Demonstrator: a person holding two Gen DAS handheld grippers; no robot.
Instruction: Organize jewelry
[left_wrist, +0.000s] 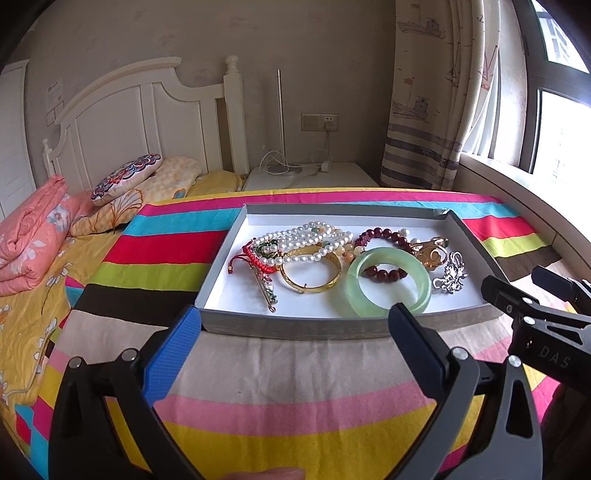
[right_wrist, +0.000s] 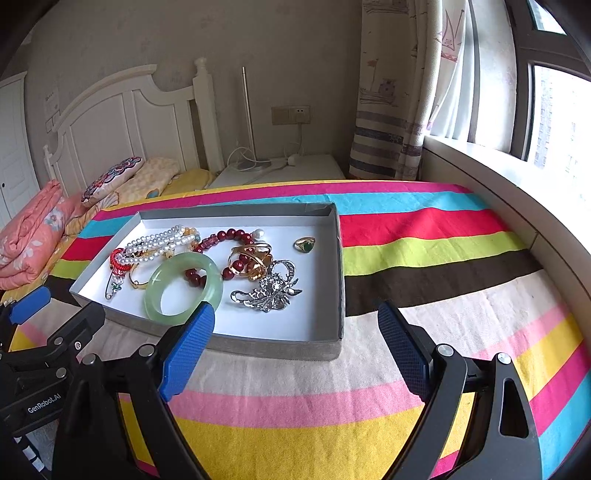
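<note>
Jewelry sits heaped in a shallow grey box (left_wrist: 236, 325) on a striped cloth (right_wrist: 443, 236), all of it inside the walls.

- Left half: pearl strand (left_wrist: 303, 236) tangled over a gold bangle (left_wrist: 310, 275) and a red cord piece (left_wrist: 255, 258).
- Centre: green jade bangle (right_wrist: 183, 286) lying flat against the near wall, partly over a dark red bead bracelet (right_wrist: 232, 236).
- Right of centre: gold brooch (right_wrist: 251, 260), silver brooch (right_wrist: 269, 290) nearer.
- Green-stone ring (right_wrist: 305, 244) alone, apart from the heap, toward the far right.

Left gripper (left_wrist: 291, 321): fingers spread wide, nothing between them, at the box's near wall, facing the pearl and gold bangle side. Right gripper (right_wrist: 295, 321): also spread, empty, at the near wall further right.

Key relation: everything lies beyond both tools, over the near wall. Jade bangle sits just beyond the right gripper's left finger (right_wrist: 188, 350) and behind the left gripper's right finger (left_wrist: 413, 339), within reach of either. Silver brooch's long axis runs left-right; right gripper nearer.

Heap in one box fits either gathered-in or awaiting sorting; cannot tell which.
</note>
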